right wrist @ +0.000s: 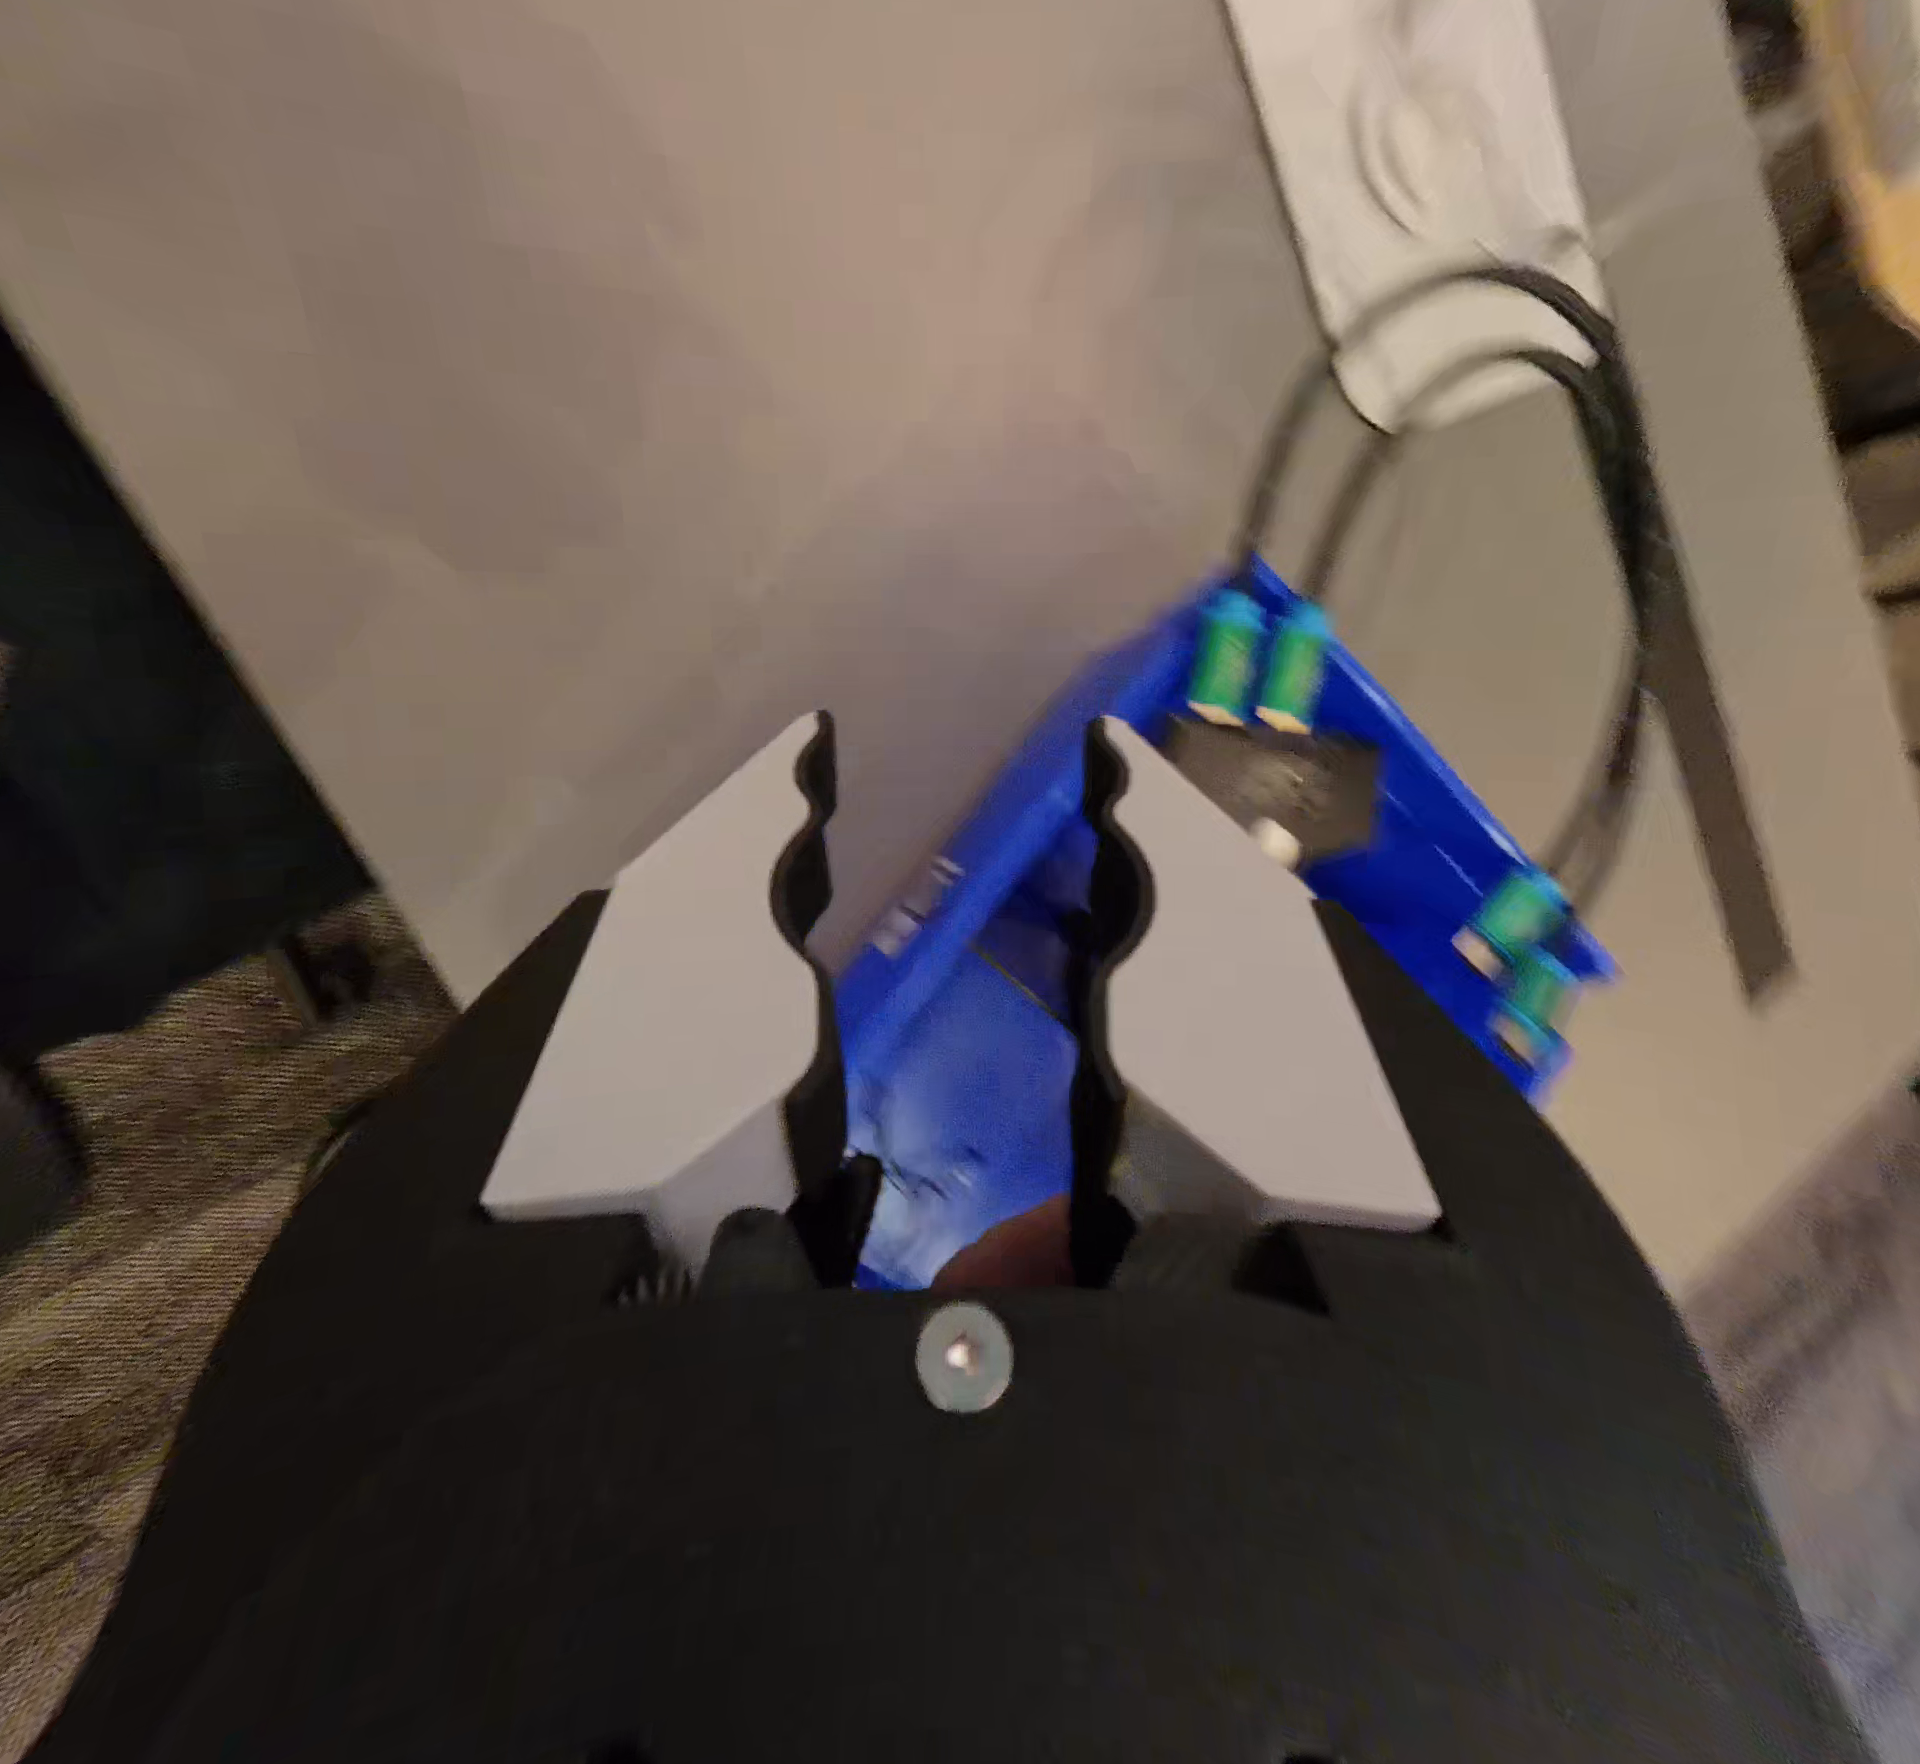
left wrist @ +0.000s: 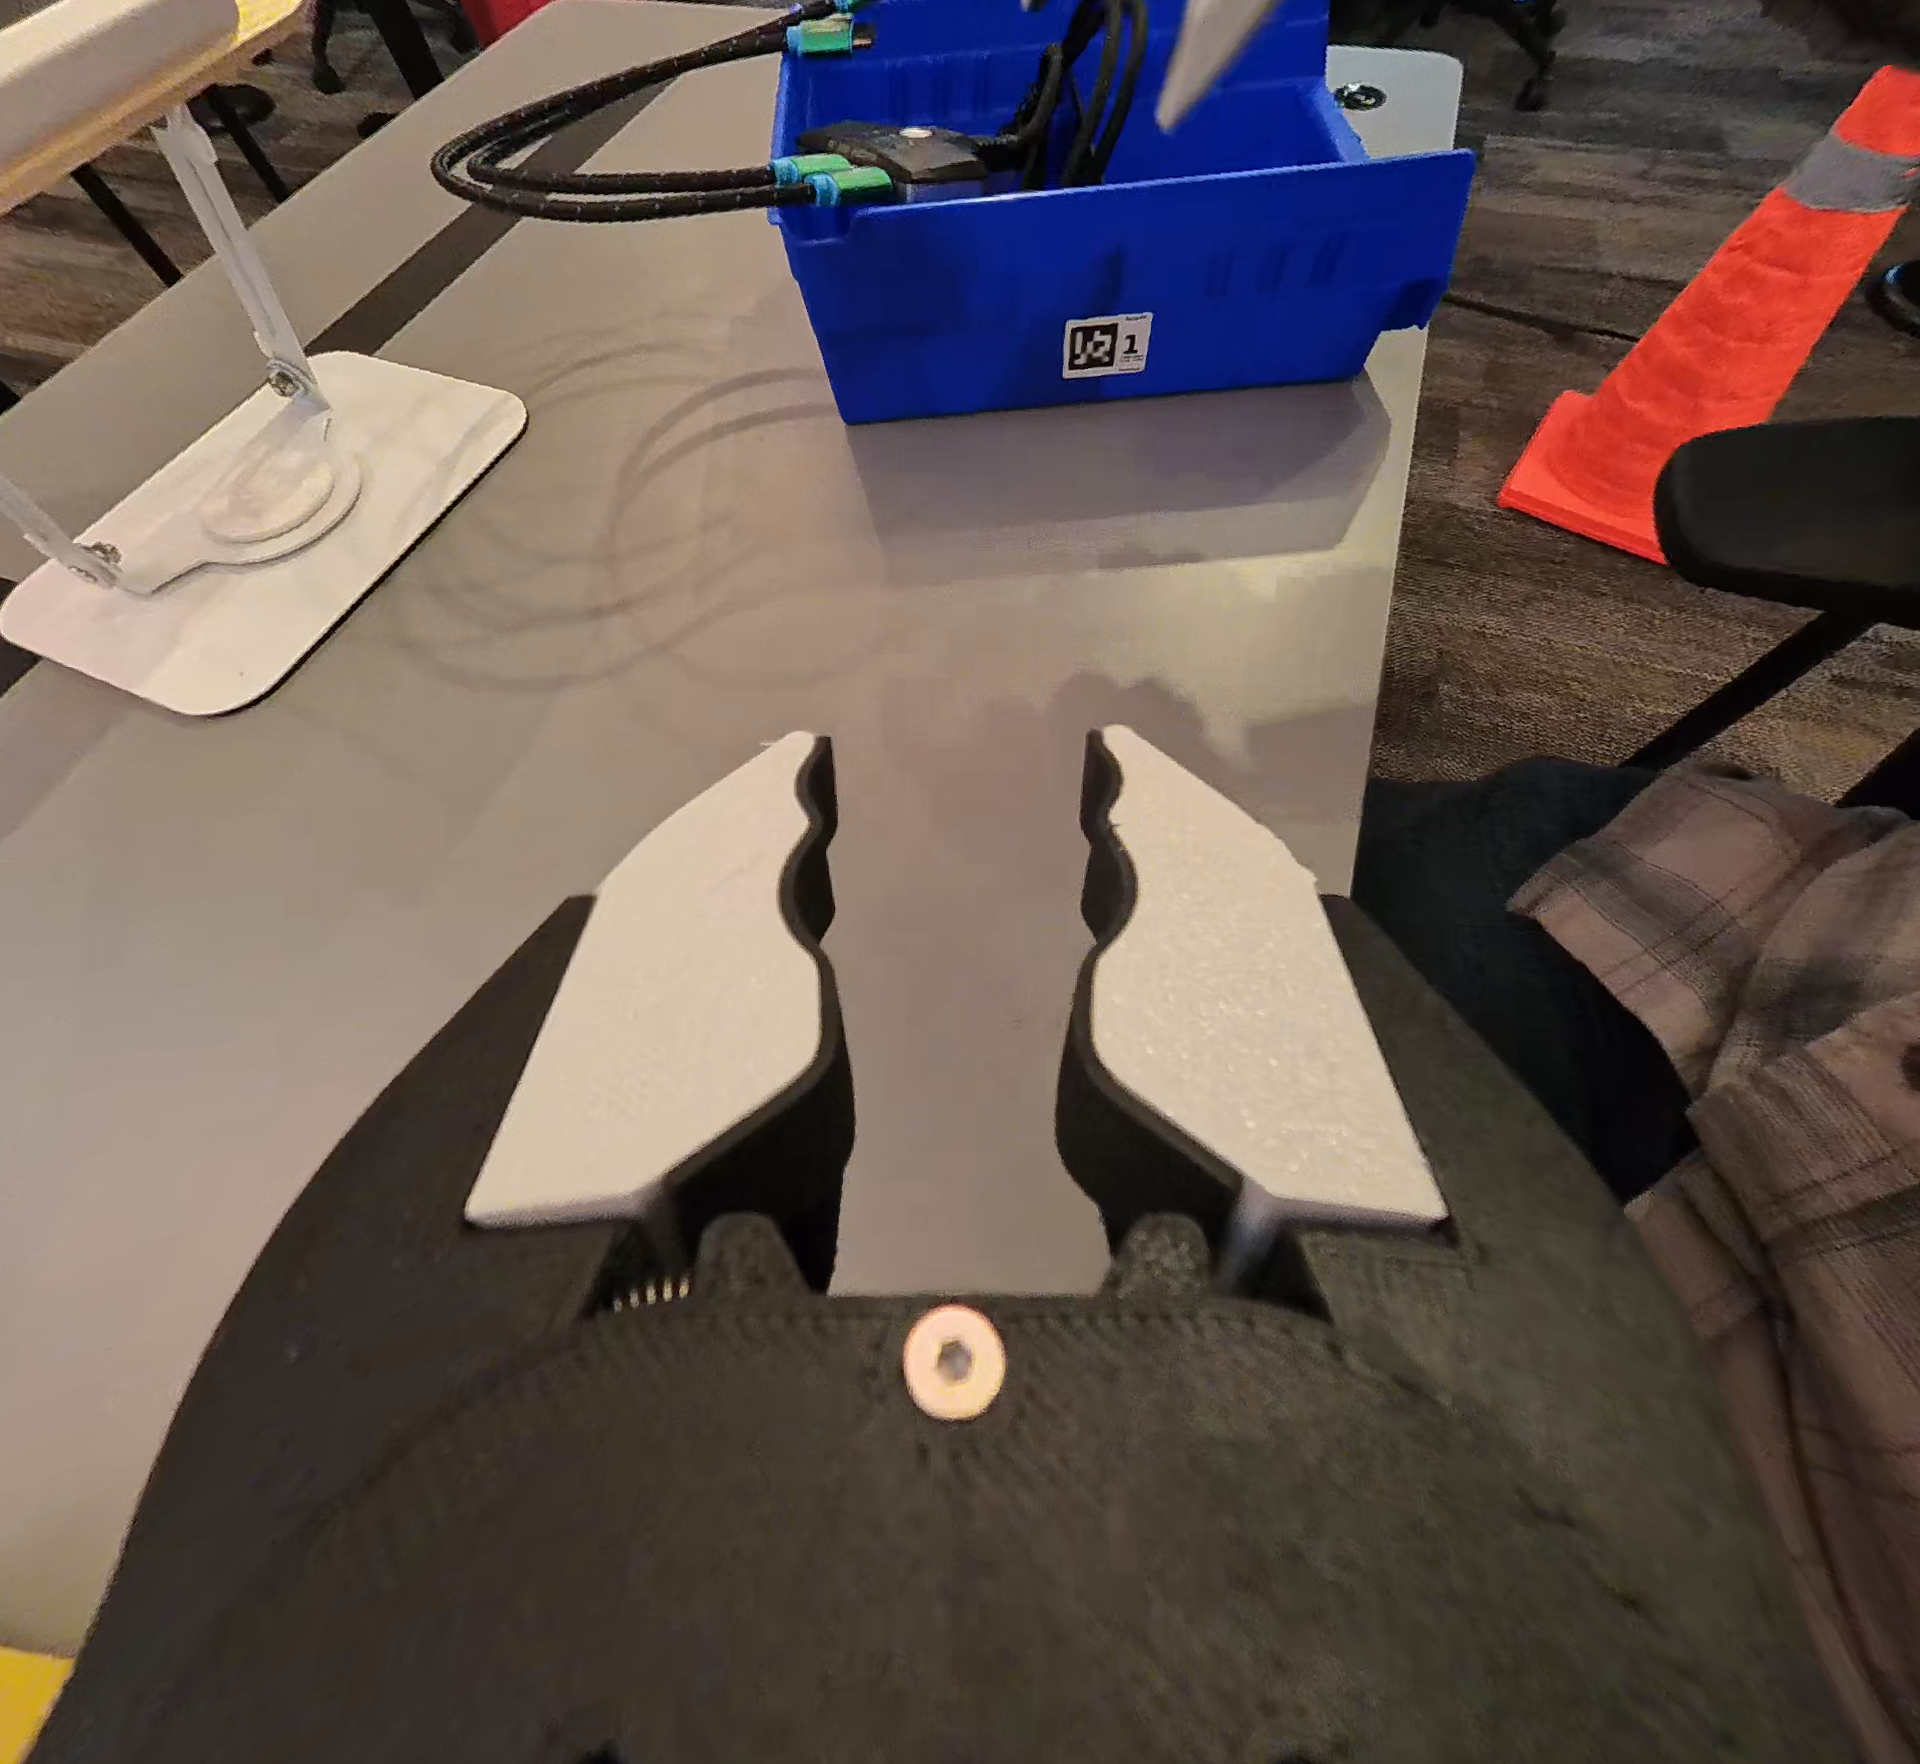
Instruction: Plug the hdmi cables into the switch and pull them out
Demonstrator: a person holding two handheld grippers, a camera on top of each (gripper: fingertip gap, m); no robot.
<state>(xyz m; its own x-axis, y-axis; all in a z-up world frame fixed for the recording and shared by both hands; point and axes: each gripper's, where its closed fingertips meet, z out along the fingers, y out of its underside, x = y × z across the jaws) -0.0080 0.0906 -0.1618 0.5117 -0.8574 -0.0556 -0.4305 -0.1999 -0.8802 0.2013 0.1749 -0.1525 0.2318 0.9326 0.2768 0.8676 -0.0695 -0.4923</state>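
We see our left gripper (left wrist: pixel 958 758) with its jaws spread apart and nothing between them, low over bare grey table (left wrist: pixel 644 634) well short of the work. Our right gripper (right wrist: pixel 958 738) also stands with its jaws parted and empty; in the left wrist view it hangs above the far side of the blue bin (left wrist: pixel 1132 301), fingertips pointing down toward the bin's inside without touching anything we can make out. The black switch (left wrist: pixel 894 148) lies in the bin's left end, and the black braided hdmi cables (left wrist: pixel 582 182) loop out over the bin's left wall onto the table. Two green-sleeved plugs (left wrist: pixel 836 185) rest at the rim just beside the switch; whether they are seated in it we cannot tell. Two more green plugs (left wrist: pixel 857 0) stick up free at the far left corner, and another black cable bundle (left wrist: pixel 1101 83) stands coiled inside the bin directly under the right gripper. A white label sits on the bin's near wall. Left of the open table stands a white lamp base (left wrist: pixel 260 530) with a slanted arm. Off the table's right edge we see an orange cone (left wrist: pixel 1704 332) on the floor, a black chair armrest (left wrist: pixel 1797 519) and a plaid sleeve (left wrist: pixel 1745 1039). The right wrist view is blurred.
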